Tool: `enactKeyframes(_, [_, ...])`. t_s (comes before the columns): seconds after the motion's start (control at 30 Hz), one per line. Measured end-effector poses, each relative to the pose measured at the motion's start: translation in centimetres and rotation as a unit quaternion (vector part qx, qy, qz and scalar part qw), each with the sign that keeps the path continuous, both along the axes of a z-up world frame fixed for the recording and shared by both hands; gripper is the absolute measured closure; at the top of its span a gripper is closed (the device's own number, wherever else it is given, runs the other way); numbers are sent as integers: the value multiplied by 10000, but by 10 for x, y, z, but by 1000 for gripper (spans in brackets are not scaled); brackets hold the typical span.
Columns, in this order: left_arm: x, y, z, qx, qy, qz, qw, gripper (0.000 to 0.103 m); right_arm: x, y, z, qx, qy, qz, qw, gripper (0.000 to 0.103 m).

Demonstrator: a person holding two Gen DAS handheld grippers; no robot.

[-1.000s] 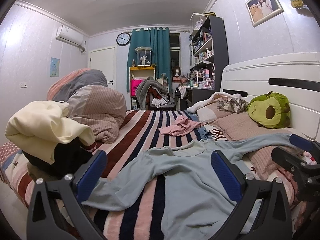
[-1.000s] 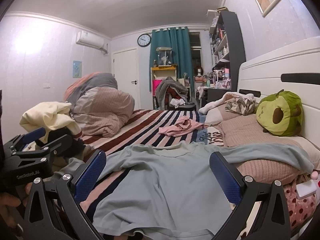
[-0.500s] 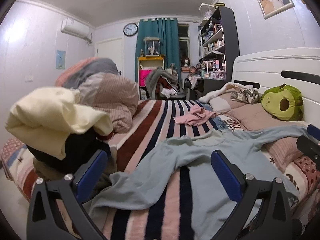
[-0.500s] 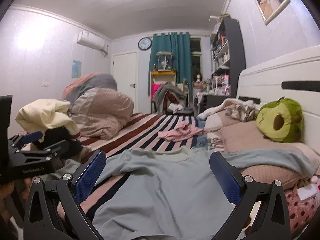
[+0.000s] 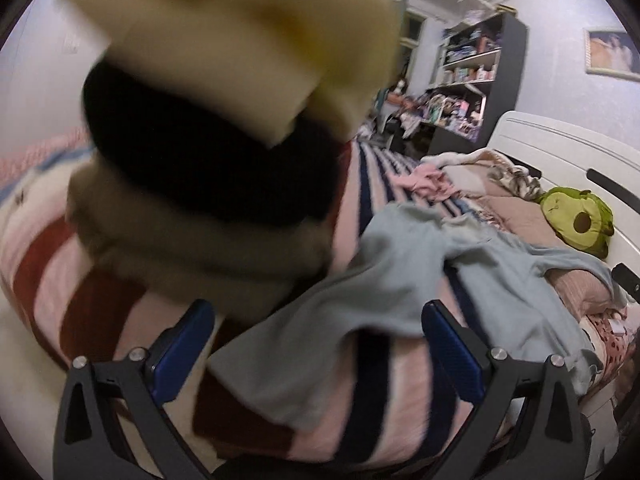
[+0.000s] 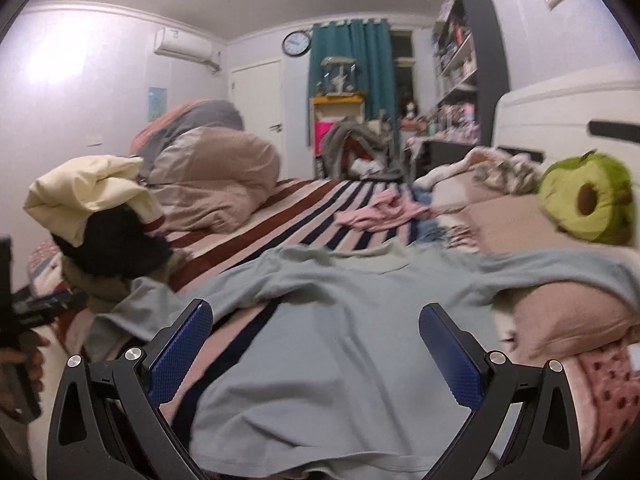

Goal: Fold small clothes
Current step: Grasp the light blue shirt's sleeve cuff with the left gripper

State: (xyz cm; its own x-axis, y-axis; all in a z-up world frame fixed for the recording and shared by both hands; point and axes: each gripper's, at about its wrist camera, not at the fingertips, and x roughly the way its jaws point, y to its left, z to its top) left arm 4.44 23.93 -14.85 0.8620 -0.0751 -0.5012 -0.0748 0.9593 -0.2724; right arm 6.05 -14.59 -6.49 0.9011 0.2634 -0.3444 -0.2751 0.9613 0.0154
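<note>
A light blue long-sleeved shirt [image 6: 344, 320] lies spread on the striped bed, one sleeve over a pillow at the right. My right gripper [image 6: 316, 344] is open and empty, just above the shirt's lower body. My left gripper [image 5: 320, 340] is open and empty over the shirt's left sleeve [image 5: 320, 344], close beside a stack of folded cream, black and beige clothes [image 5: 208, 168]. The left gripper also shows at the left edge of the right wrist view [image 6: 24, 312]. A pink garment [image 6: 380, 212] lies crumpled farther up the bed.
The striped bedsheet [image 6: 296, 208] carries a bundled duvet [image 6: 212, 176] at the far left. Pillows [image 6: 560, 304] and a green avocado plush [image 6: 588, 200] sit by the white headboard at the right. Shelves and a desk stand behind.
My left gripper has swung left and down to the shirt's left sleeve, so the clothes stack now fills its view. My right gripper has moved slightly closer over the shirt's body.
</note>
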Motion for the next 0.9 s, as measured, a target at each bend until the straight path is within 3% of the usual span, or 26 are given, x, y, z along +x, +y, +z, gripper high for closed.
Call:
enactKeyframes(0.17, [9,14,-35,-495,251,-241,9982,10,22,7,-11,168,529,160,9983,1])
enactKeyframes(0.37, [20,-1,-50,-215,374,-325,9985,15,34,10,-21,276,758,74,9967,1])
enactKeyframes(0.47, [24,-14,-48,69,394,-260,9989,40,40,11,-24,300,846,38,9960,1])
enactKeyframes(0.5, [26,-16,-48,136,400,-296,9987,54,43,11,-26,317,881,25,9956,1])
enactKeyframes(0.63, [32,-24,-48,57,440,-538,9976,85,48,12,-26,480,946,64,9943,1])
enactKeyframes(0.73, [30,-22,-43,-40,403,-497,9979,96,48,11,-27,558,959,104,9938,1])
enactKeyframes(0.9, [14,-23,-14,60,43,-524,9986,98,44,6,-29,563,945,127,9939,1])
